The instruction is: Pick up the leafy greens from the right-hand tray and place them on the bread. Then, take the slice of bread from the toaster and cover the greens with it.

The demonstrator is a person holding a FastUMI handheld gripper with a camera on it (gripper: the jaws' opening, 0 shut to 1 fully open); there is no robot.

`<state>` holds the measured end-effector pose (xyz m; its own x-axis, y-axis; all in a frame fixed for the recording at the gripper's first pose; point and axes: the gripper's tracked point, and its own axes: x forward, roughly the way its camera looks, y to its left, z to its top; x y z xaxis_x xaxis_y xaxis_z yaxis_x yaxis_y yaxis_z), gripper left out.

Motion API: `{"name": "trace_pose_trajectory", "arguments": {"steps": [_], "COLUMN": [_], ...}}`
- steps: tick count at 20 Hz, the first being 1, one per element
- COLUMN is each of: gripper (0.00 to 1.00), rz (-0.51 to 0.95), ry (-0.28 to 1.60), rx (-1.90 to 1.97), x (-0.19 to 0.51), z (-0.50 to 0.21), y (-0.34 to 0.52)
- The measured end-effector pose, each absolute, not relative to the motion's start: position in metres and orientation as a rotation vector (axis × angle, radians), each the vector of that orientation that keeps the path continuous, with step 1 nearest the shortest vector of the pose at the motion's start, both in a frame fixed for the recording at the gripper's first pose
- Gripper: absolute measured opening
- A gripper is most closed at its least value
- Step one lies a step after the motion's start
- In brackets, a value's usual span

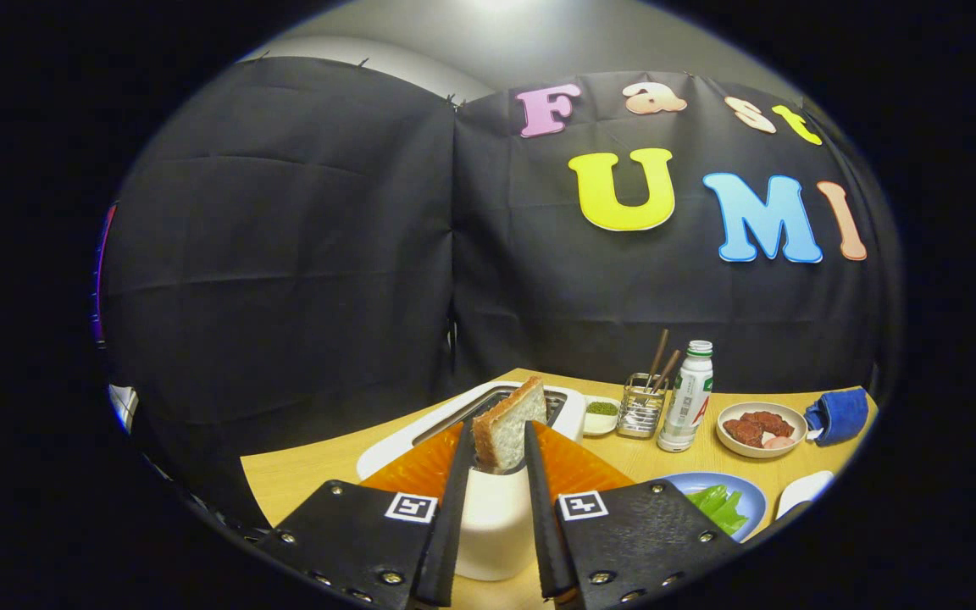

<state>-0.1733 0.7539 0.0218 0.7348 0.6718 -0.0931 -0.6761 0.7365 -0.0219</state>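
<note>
My gripper [499,434] is shut on a slice of bread [512,417], with one finger pressing on each flat side. The slice is tilted and sits above the white toaster [496,517], whose slotted top [454,421] runs away behind the fingers. I cannot tell whether the slice's lower edge is still in a slot. To the right of the right finger, leafy greens [718,506] lie on a blue plate [751,496]. What lies under the greens is hidden.
On the wooden table [302,474] beyond the toaster stand a small dish of green bits [601,409], a metal holder with chopsticks [642,405] and a bottle [688,396]. Further right are a bowl of red pieces [761,428], a blue cloth [837,415] and a white plate [803,491].
</note>
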Motion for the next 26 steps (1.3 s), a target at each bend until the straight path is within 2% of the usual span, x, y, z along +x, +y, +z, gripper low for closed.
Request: {"name": "trace_pose_trajectory", "arguments": {"steps": [6, 10, 11, 12, 13, 17, 18, 26], "gripper": [0.38, 0.38, 0.22, 0.21, 0.12, 0.12, 0.04, 0.04], "rz": [0.654, 0.606, 0.604, 0.591, 0.595, 0.615, 0.626, 0.673], "ry": [0.136, 0.080, 0.069, 0.072, 0.059, 0.062, 0.059, 0.014], "rx": [-0.115, -0.131, -0.115, -0.119, -0.097, -0.055, -0.054, -0.016], "x": [-0.154, -0.144, -0.143, -0.139, -0.139, -0.139, -0.142, -0.155], "z": [0.004, 0.008, 0.009, 0.006, 0.009, 0.017, 0.019, 0.073], "y": [0.777, 0.780, 0.780, 0.779, 0.777, 0.774, 0.774, 0.759]}}
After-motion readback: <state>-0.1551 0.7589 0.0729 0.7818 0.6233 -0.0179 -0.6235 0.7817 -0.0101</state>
